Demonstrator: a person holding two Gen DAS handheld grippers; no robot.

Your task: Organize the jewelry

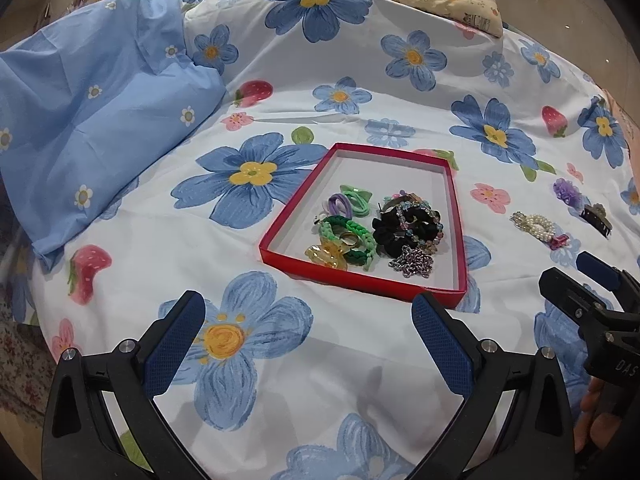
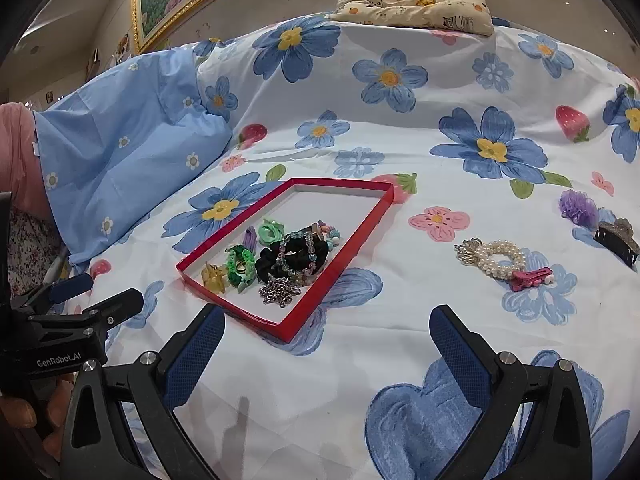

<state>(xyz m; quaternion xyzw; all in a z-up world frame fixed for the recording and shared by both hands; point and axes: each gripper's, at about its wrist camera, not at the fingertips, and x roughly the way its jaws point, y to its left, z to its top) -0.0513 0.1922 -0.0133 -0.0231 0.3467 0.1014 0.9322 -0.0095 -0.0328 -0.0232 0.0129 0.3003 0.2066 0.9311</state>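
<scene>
Red cardboard tray (image 1: pixel 362 276) sits on the flowered bedsheet (image 1: pixel 360 360) ahead of me, and most of the jewelry is already piled in its near half. I can see a black scrunchie (image 1: pixel 394 230) with a beaded bracelet (image 1: pixel 426 220) draped over it, a silver chain (image 1: pixel 412 262) heaped in front, a green braided band (image 1: pixel 352 240), an amber claw clip (image 1: pixel 326 256) at the near left, and pale green and purple hair ties (image 1: pixel 348 200) behind.

My left gripper (image 1: pixel 308 340) hangs over the sheet just short of the tray's near edge, jaws spread wide, nothing between them. My right gripper (image 2: pixel 328 354) is the same: wide apart, empty, low over the sheet, with the tray's near corner just ahead of its left finger.

Outside the tray, to the right, four pieces lie on the sheet. The pearl bracelet (image 2: pixel 500 260) has a small metal crown charm at its left end, and a pink hair clip (image 2: pixel 530 278) touches its near right side. Farther right, a purple fabric flower (image 2: pixel 576 206) and a dark claw clip (image 2: pixel 618 240) sit close together.

A blue pillow (image 1: pixel 92 120) lies at left, a panda-print cushion (image 2: pixel 416 6) at the far edge.
</scene>
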